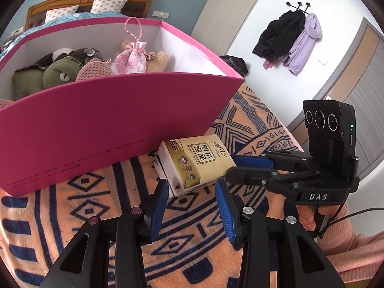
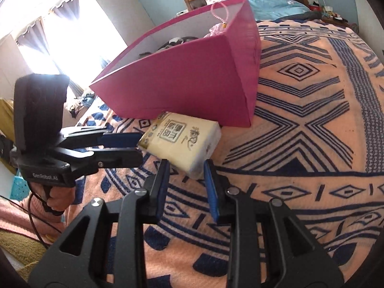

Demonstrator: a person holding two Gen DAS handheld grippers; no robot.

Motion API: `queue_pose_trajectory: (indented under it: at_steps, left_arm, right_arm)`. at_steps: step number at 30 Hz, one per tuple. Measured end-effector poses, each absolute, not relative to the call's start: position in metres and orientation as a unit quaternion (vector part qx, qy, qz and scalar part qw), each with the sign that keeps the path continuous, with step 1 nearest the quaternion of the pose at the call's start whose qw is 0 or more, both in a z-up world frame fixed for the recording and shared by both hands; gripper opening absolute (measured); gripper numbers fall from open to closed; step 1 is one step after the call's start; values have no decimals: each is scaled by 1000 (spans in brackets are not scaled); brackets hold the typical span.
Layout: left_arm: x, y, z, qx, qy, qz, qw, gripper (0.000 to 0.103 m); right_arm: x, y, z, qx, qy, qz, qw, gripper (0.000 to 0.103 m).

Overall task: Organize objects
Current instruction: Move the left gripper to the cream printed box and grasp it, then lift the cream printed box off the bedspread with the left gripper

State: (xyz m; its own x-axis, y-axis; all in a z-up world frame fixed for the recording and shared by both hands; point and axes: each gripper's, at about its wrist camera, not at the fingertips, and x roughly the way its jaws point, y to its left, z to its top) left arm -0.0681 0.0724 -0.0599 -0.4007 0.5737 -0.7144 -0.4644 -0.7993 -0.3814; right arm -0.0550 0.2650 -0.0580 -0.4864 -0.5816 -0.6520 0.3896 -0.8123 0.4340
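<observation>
**A:** Where is the tissue pack (image 1: 195,162) sitting?

**B:** In the middle of the left wrist view, lying on the patterned blanket (image 1: 72,216), its far end tucked against the base of the pink box (image 1: 115,124). The box fills the upper left of that frame and already holds plush toys (image 1: 60,70) and a small pink pouch (image 1: 130,58).

**A:** And the grippers?

**B:** Both are at the pack. In the right wrist view the right gripper (image 2: 184,175) has the pack's near corner between its blue pads, which look to be touching it on both sides; I read that as a grip on the corner. The left gripper (image 1: 190,193) has its jaws a little apart, the left pad against the pack's lower edge, the right pad clear of it. So it is not clamped.

**A:** How will the pack handle?

**B:** Light, I'd judge, and soft: paper in a slick plastic wrap. It should squash under the pads rather than break, but the film may slip and a corner hold could let it swing.

**A:** A better hold?

**B:** Across the short sides near the middle, squeezing firmly enough to dent the wrap, then lifting it over the box wall.
</observation>
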Motion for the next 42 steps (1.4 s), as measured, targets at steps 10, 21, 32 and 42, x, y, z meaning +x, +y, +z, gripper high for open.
queue_pose_trajectory:
  at_steps: [10, 21, 32, 42]
  left_arm:
    - [-75, 76, -59, -453, -68, 835, 305, 40]
    - [-75, 80, -59, -457, -72, 831, 310, 38]
    - [-69, 80, -54, -453, -70, 831, 317, 38]
    - [-59, 80, -40, -436, -64, 840, 317, 38]
  right_arm:
    - [-72, 274, -58, 409, -170, -851, 283, 38]
    - [-73, 267, -59, 410, -164, -851, 284, 38]
    - [-60, 262, -49, 401, -147, -861, 275, 38]
    - [-51, 259, -37, 389, -137, -869, 275, 38]
